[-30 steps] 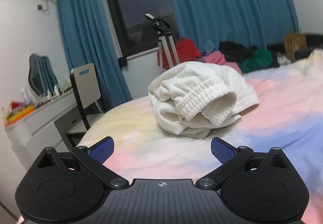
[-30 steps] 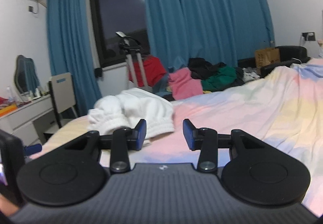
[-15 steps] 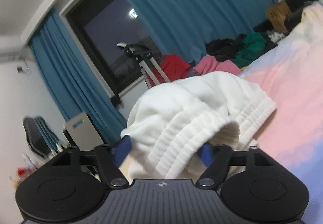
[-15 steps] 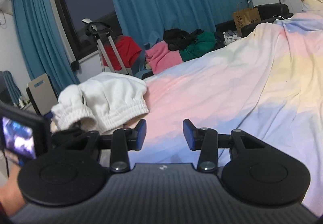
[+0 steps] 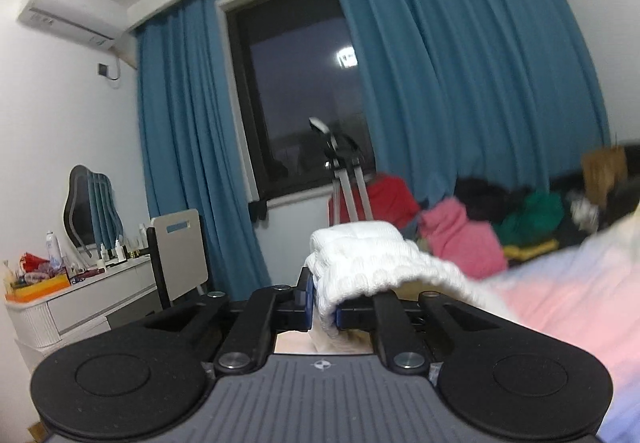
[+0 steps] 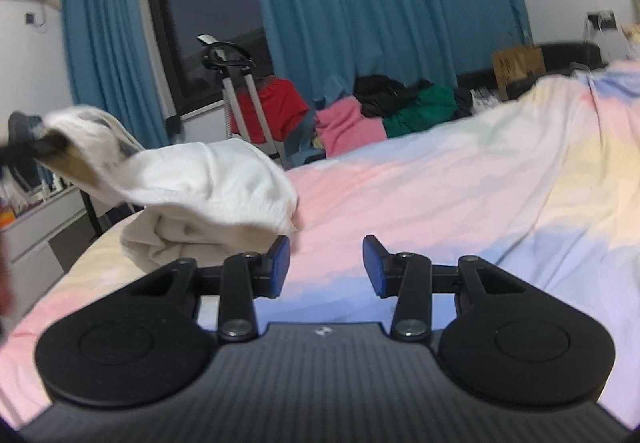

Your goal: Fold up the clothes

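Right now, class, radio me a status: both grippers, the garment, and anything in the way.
Left gripper shut on white garment's ribbed cuff, lifting it. Right gripper open, empty, over the bedsheet. Nothing in the way.

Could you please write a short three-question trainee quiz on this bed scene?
1. True or false: the left gripper is shut on the white ribbed-cuff garment.
2. The right gripper is: A) shut on cloth, B) open and empty, C) out of view.
3. Fill in: the garment's loose end lies on the ____ pastel bedsheet.

Key: 1 true; 2 B; 3 tie-dye.
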{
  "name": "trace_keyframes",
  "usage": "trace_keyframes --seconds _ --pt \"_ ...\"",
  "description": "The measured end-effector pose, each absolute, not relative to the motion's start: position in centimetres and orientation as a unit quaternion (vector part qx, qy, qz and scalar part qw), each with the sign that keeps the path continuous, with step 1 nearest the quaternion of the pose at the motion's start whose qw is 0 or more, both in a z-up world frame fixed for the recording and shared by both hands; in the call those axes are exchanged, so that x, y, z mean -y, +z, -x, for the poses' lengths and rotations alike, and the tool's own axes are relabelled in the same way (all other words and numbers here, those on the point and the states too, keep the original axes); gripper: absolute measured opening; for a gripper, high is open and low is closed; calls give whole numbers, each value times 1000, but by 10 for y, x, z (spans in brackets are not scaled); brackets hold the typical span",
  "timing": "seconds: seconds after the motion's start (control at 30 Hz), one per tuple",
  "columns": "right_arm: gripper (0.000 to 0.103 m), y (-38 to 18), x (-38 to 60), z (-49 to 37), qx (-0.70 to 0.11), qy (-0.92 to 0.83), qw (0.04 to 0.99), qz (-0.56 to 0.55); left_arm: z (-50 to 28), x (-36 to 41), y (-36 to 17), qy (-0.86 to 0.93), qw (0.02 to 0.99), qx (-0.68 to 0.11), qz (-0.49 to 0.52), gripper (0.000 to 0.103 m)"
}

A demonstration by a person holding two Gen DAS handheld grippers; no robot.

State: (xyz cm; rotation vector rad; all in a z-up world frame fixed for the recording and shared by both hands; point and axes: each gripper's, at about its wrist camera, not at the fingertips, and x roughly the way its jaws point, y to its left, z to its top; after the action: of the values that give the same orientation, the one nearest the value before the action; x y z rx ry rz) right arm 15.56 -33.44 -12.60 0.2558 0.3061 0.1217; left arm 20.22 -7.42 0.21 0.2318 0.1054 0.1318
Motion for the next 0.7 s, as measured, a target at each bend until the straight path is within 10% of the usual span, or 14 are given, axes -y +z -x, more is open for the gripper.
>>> trace_keyframes --seconds 0.7 --pt "46 -144 218 -142 -245 213 945 40 -108 -153 -58 102 972 -199 69 11"
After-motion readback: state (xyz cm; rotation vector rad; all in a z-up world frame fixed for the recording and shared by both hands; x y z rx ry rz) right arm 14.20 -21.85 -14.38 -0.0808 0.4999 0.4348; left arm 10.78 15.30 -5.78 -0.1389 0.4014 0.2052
